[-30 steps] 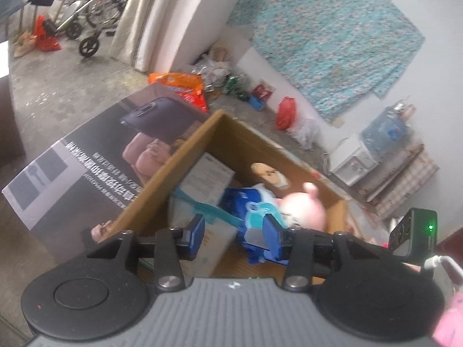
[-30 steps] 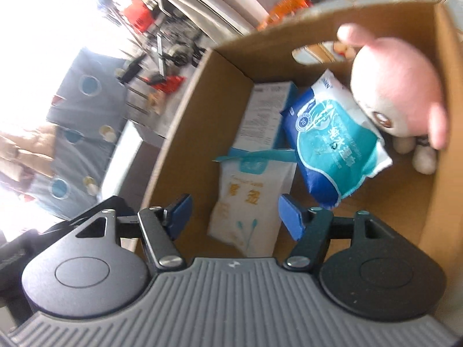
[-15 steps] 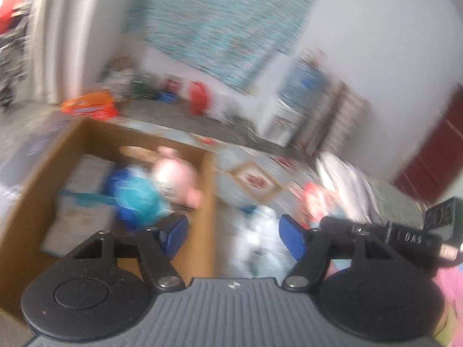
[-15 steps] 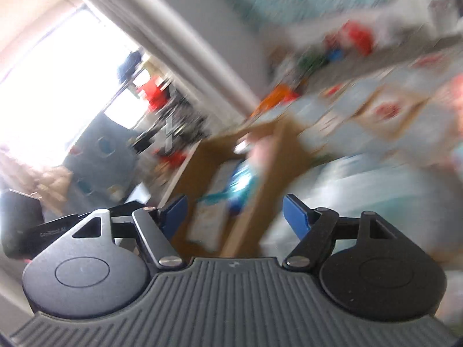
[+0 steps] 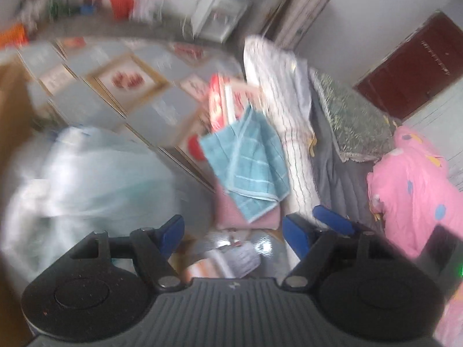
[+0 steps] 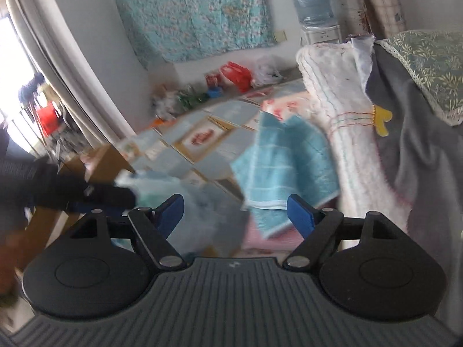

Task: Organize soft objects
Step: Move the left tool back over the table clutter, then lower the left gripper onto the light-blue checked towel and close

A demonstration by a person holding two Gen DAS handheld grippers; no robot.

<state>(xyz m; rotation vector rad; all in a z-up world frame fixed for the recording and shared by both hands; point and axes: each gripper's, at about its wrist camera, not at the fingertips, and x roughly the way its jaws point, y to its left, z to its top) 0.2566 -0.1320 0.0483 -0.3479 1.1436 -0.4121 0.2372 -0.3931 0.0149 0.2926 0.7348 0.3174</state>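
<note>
- Two blue, flat pads of the left gripper (image 5: 233, 232) stand apart and are opening, nothing between them. From the left wrist, a teal waffle-weave towel (image 5: 246, 159) hangs in limp folds beside a rolled white quilt (image 5: 285, 110) with stitched lines. A blurred, filmy plastic bag (image 5: 86, 170) bulges at left on the patterned floor mat (image 5: 124, 86). Pink spotted fabric (image 5: 411, 190) lies at right.
- From the right wrist, the right gripper (image 6: 235, 209) is likewise empty, its jaws widening. The same ribbed towel (image 6: 286, 167) drapes against the fluffy quilt roll (image 6: 335, 86); a brown cardboard box (image 6: 107, 159) corner shows at left.
</note>
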